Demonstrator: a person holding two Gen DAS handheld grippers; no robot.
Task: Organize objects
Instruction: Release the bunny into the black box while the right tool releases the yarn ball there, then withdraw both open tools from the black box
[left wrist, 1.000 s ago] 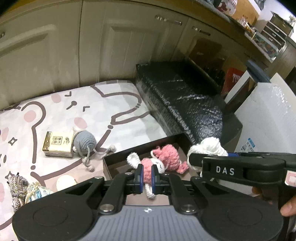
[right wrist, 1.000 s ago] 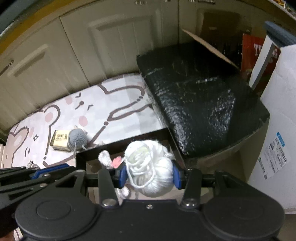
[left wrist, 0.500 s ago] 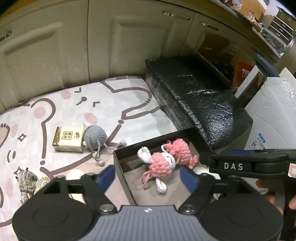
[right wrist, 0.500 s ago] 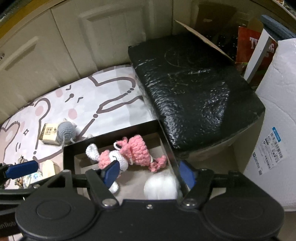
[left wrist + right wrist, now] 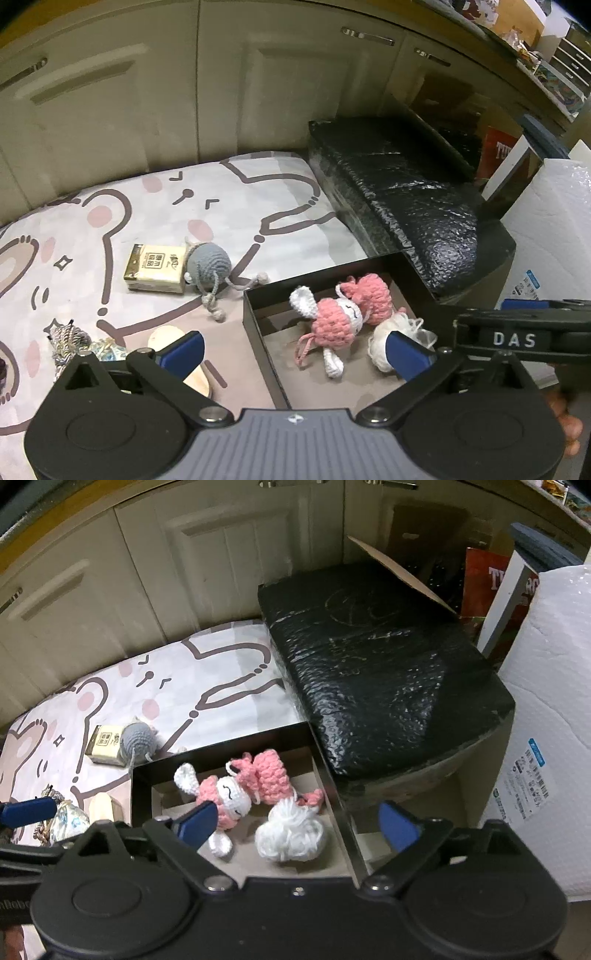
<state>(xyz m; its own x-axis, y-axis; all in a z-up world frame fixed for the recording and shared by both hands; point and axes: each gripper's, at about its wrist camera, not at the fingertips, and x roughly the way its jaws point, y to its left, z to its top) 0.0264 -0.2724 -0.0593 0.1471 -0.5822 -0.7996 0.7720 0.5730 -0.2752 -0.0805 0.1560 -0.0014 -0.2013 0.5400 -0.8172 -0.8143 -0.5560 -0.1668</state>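
Both grippers, left gripper [image 5: 293,352] and right gripper [image 5: 297,825], are opening wide and empty over the lower-centre black box [image 5: 142,786], where pink crochet bunny [image 5: 236,794] and white yarn ball [image 5: 291,834] lie sorted

The open black box [image 5: 334,786] is reachable from above; a black wrapped bundle [image 5: 376,672] crowds its two-o'clock side.

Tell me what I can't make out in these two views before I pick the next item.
- Pale wooden piece, left wrist view: the left tongs' blue pad covers its middle; shape unclear.
- Bundle of striped cord and teal yarn: half hidden behind the tongs' body; item count unclear.
- Yellow printed packet, right wrist view: print too small to read.
- Black box's near wall: hidden behind both tongs.
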